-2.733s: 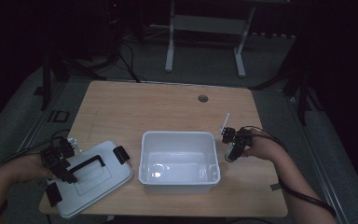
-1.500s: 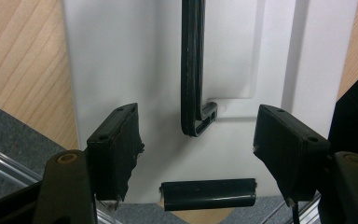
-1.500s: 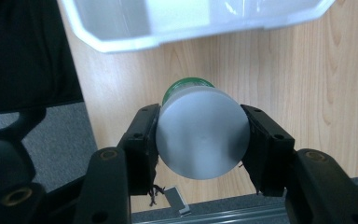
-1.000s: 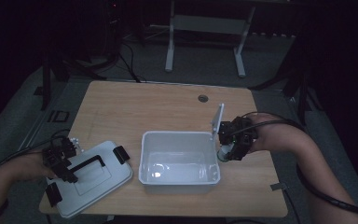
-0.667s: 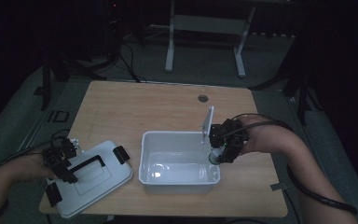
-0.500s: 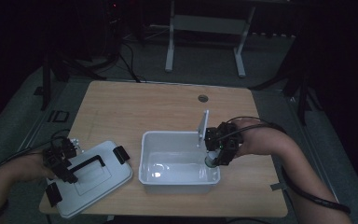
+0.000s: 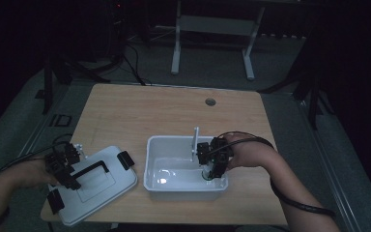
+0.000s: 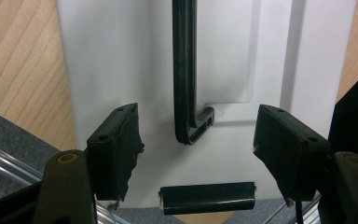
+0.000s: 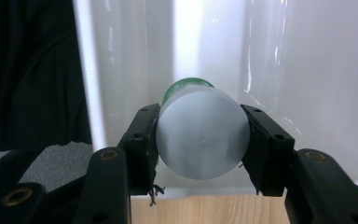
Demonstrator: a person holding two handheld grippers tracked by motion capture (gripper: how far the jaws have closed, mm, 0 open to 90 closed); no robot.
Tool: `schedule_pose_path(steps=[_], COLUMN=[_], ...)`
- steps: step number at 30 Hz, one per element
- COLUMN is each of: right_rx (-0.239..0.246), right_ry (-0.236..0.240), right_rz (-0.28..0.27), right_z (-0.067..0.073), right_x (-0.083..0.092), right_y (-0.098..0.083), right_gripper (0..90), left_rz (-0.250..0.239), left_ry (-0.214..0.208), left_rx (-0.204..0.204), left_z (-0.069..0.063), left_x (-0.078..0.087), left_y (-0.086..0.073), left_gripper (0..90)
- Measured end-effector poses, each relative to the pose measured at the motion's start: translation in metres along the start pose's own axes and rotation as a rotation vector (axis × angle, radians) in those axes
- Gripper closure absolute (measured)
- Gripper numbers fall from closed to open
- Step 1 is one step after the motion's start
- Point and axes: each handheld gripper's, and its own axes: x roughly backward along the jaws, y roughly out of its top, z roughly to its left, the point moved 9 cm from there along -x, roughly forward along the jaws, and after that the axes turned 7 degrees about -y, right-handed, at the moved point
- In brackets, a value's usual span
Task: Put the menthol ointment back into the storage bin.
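Your right hand-held gripper has come down from beside the bin to inside it, lower centre-right of the high view, jaws clamped on a white bottle with a green end. So the drop-off looks close; release not done yet. Your left hand-held gripper hasn't shifted: jaws apart over the lid at lower left, straddling its black handle, not pinching it. White bin on the desk: nothing else visible inside.
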Motion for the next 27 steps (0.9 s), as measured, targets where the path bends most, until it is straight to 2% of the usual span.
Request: schedule_pose_path(steps=[8,17,27], right_rx=[0.009,-0.015,-0.023], right_ry=[0.015,0.037,0.027], right_rz=[0.021,0.046,0.091], right_z=[0.0,0.0,0.0], right_x=[-0.025,-0.045,-0.067], right_y=[0.004,0.006,0.009], right_gripper=[50.1,50.0,50.0], left_rz=[0.008,0.004,0.003], left_ry=[-0.009,-0.006,-0.008], left_rx=[0.006,0.001,0.004], left_z=[0.0,0.0,0.0], left_x=[-0.004,-0.004,-0.006], left_y=[-0.001,-0.001,-0.003], left_gripper=[31.3,31.3,31.3])
